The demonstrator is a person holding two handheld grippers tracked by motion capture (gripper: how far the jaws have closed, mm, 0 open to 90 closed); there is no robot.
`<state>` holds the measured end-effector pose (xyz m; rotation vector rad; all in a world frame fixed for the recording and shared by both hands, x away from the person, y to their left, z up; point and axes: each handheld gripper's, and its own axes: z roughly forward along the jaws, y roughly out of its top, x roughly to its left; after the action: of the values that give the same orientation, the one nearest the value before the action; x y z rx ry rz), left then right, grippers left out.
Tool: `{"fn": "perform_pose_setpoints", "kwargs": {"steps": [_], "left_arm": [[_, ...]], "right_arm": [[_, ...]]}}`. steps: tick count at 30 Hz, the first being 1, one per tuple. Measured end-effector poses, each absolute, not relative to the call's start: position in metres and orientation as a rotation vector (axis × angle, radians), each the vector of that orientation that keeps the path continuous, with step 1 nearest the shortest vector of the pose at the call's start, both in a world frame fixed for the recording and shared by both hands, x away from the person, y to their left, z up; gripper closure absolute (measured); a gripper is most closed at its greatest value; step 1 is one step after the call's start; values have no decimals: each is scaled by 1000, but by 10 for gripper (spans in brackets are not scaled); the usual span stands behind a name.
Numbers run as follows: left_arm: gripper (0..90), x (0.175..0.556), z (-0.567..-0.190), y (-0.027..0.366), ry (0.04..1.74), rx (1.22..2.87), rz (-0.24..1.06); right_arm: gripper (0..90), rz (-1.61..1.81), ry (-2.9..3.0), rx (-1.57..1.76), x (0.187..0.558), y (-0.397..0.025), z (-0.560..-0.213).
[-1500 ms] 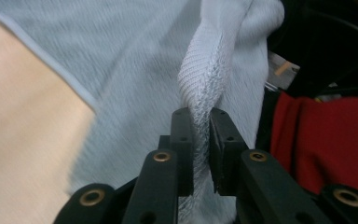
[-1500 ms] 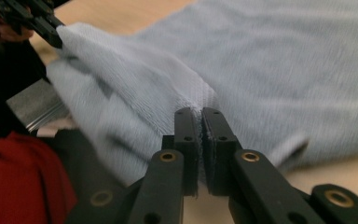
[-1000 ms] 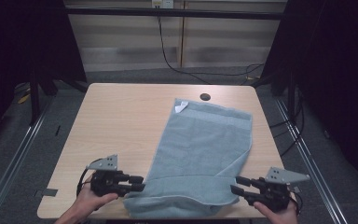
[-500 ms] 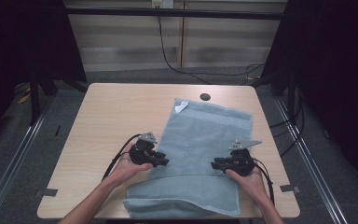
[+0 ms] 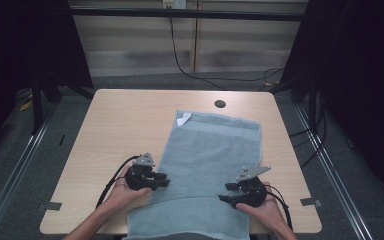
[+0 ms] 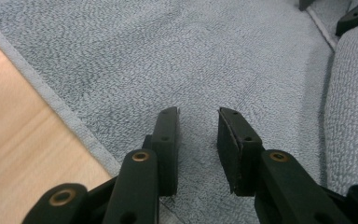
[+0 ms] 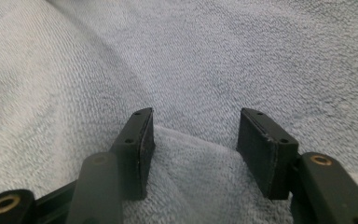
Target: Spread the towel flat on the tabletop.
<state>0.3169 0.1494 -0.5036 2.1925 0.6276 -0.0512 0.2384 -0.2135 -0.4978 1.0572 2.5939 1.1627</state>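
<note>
Grey towel (image 5: pixel 210 165) lies flat on the wooden counter (image 5: pixel 120 130), with left gripper (image 5: pixel 162 181) and right gripper (image 5: pixel 225 198) both resting on it, jaws apart, clamping nothing

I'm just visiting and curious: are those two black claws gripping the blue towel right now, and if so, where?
Neither grips it. The left gripper stands open over the towel near its left edge. The right gripper is open too, a raised fold lying between its jaws, unpinched.

I see a soft towel (image 5: pixel 207 165) of fuzzy, loopy grey-blue cloth. The desk (image 5: pixel 125 125) is smooth, pale wood, not shiny. My left gripper (image 6: pixel 196 140) has matt black plastic jaws with little brass-coloured rivets.
</note>
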Motion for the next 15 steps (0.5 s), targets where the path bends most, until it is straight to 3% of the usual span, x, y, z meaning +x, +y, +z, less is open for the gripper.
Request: {"fn": "perform_pose_setpoints", "kwargs": {"steps": [3, 5, 6, 7, 10, 15], "left_arm": [[688, 314, -503, 150, 630, 2201, -41], [689, 310, -503, 151, 635, 2196, -23], [690, 310, -503, 151, 635, 2196, -23], [692, 308, -503, 153, 640, 2192, -21], [696, 308, -504, 155, 651, 2179, -32], [701, 304, -503, 161, 658, 2191, -22]], "right_arm": [[465, 1141, 2576, 1027, 234, -211, -499], [603, 1113, 2559, 998, 228, -210, -498], [603, 1113, 2559, 998, 228, -210, -498], [736, 1135, 2569, 1002, 224, -211, -498], [850, 1158, 2565, 1016, 218, -216, -495], [864, 1243, 2489, 1075, 206, -237, -484]]}}
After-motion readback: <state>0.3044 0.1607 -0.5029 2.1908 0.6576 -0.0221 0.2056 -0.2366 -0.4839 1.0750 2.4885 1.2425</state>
